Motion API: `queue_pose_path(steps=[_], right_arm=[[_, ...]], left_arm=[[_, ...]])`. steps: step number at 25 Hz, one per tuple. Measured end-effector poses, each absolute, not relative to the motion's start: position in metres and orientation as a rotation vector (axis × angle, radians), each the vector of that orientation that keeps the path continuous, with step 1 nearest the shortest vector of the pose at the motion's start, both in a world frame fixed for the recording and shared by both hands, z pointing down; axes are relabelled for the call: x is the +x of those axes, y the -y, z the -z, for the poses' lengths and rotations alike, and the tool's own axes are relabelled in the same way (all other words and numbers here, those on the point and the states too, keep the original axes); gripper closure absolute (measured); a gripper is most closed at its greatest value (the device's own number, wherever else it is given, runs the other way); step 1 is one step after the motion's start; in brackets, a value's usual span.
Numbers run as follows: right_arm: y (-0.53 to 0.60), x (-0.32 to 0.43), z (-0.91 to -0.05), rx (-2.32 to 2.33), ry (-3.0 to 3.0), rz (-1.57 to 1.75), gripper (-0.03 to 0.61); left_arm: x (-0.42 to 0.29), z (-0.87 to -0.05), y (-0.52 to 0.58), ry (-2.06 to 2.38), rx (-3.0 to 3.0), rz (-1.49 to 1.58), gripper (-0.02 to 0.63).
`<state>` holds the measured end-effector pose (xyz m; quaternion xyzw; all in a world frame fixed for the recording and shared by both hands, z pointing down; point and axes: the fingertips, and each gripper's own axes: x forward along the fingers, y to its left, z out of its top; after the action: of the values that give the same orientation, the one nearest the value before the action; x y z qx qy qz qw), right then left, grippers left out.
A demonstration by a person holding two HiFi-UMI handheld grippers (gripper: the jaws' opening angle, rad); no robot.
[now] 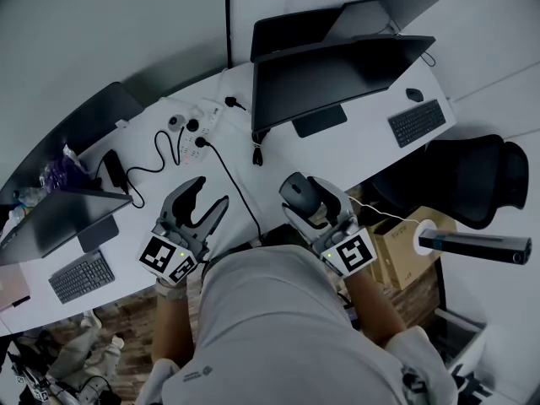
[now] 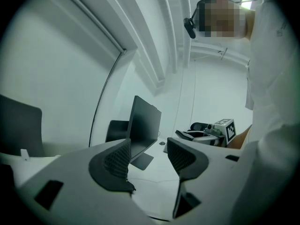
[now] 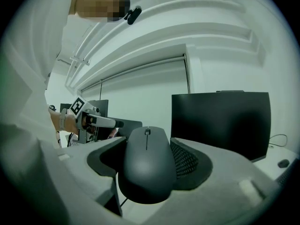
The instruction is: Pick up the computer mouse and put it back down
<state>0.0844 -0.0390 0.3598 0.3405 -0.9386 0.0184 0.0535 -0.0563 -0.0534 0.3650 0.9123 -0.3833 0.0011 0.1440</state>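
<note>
A dark grey computer mouse (image 3: 147, 163) sits clamped between the jaws of my right gripper (image 3: 149, 159), held up off the white desk (image 1: 278, 163). In the head view the mouse (image 1: 297, 191) shows at the tip of the right gripper (image 1: 308, 199), near the desk's front edge. My left gripper (image 1: 205, 202) hovers to the left of it, jaws apart and nothing between them. In the left gripper view the left gripper (image 2: 149, 157) frames bare desk, with the right gripper (image 2: 211, 131) and mouse (image 2: 200, 126) beyond.
A large dark monitor (image 1: 337, 74) stands on the desk behind the grippers, with a keyboard (image 1: 417, 122) and another mouse (image 1: 414, 94) to its right. A power strip (image 1: 192, 126) with black cables lies at the left. A black office chair (image 1: 472, 175) and a cardboard box (image 1: 405, 243) are at right.
</note>
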Motion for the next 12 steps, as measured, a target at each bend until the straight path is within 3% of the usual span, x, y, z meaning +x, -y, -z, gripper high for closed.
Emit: queue_pose_path(steps=[12], right_arm=[[0.047,0.083,-0.387,0.930,2.787,-0.117,0.293]], left_arm=[[-0.068,-0.373,0.038,1.194,2.560,-0.021,0.391]])
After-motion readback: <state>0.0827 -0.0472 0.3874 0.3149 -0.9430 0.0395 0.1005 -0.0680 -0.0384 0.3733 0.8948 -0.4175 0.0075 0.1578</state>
